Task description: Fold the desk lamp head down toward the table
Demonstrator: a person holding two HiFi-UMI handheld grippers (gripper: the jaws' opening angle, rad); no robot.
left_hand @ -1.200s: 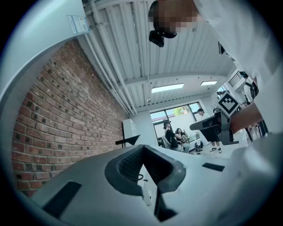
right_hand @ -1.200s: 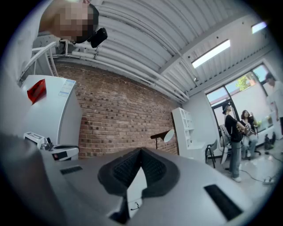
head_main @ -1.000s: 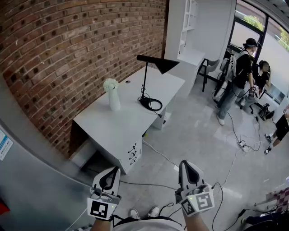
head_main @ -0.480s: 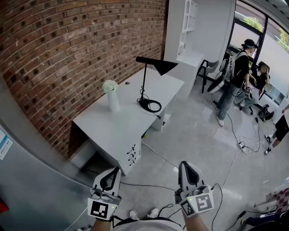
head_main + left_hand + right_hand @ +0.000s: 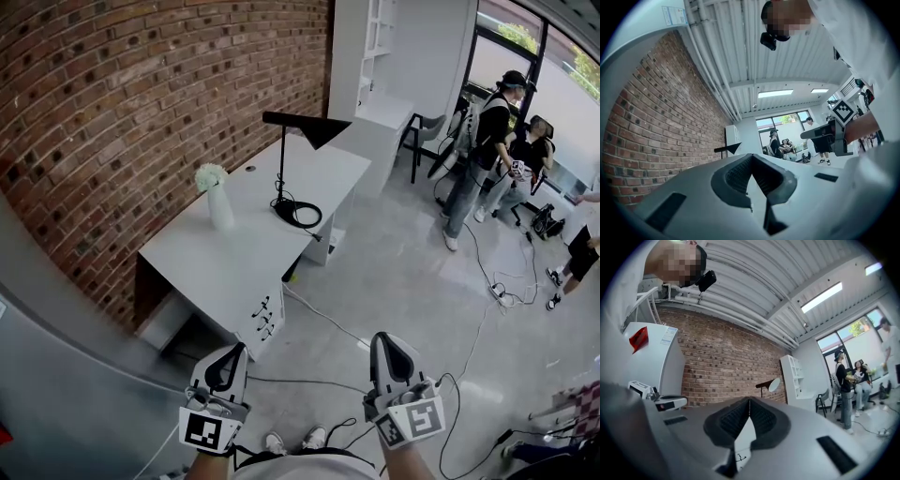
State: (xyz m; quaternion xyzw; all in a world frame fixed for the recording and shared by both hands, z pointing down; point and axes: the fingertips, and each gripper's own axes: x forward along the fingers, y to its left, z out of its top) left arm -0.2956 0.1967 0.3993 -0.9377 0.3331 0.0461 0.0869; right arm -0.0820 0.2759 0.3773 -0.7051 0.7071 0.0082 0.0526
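The desk lamp stood toward the far end of the counter, its black head raised level atop the upright stem. What looked like a vase of pale flowers sat on the counter's side nearest the brick wall. The left hand-held gripper and the right hand-held gripper hung well short of the counter, each with its jaws pressed together on nothing.

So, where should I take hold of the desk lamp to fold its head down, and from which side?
Probably the thin level bar just behind the cone head, coming from the desk's open floor side. The bar is slim enough to pinch; the cone is wide and tapered, and the brick wall stands behind.
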